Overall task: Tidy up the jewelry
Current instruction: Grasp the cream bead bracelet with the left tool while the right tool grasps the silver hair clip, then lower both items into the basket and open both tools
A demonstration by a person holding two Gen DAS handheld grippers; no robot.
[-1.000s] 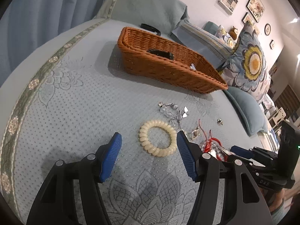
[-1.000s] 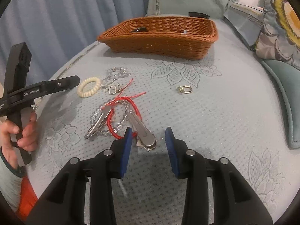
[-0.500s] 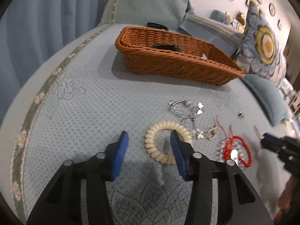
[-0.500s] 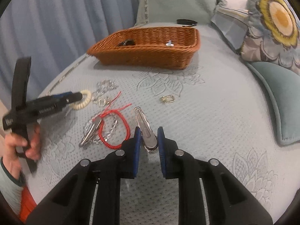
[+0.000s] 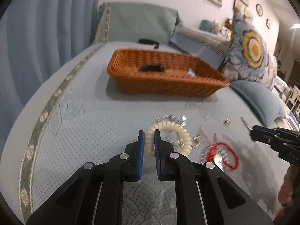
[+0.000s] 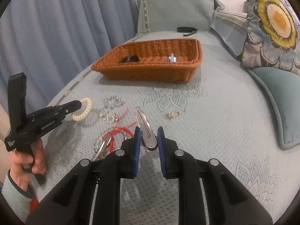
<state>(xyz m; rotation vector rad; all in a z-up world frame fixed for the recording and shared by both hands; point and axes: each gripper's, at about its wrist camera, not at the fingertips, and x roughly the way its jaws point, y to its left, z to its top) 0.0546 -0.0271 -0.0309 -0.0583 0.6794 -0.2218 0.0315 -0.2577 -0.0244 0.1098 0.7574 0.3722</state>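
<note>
My left gripper (image 5: 149, 134) is shut on a cream spiral bracelet (image 5: 180, 131), pinching its left side. From the right wrist view the same gripper (image 6: 78, 104) holds that coil (image 6: 85, 110) just above the bedspread. My right gripper (image 6: 149, 131) is shut on the wide end of a silver hair clip (image 6: 142, 118), whose tip points away from me. A red cord bracelet (image 6: 121, 130), a second silver clip (image 6: 103, 146), a crystal chain (image 6: 113, 101) and a small gold buckle (image 6: 173, 114) lie loose on the bed. An orange wicker basket (image 6: 150, 75) stands beyond them.
The basket (image 5: 165, 86) holds a dark item and a small pale piece. A black band (image 6: 186, 29) lies behind it near a green pillow. A flowered cushion (image 6: 273, 24) and a teal cushion (image 6: 281, 97) line the right side. Blue curtains hang on the left.
The left jaws have shut on the cream coil and lifted its edge. The right jaws closed on the silver clip and raised it off the red cord pile.
</note>
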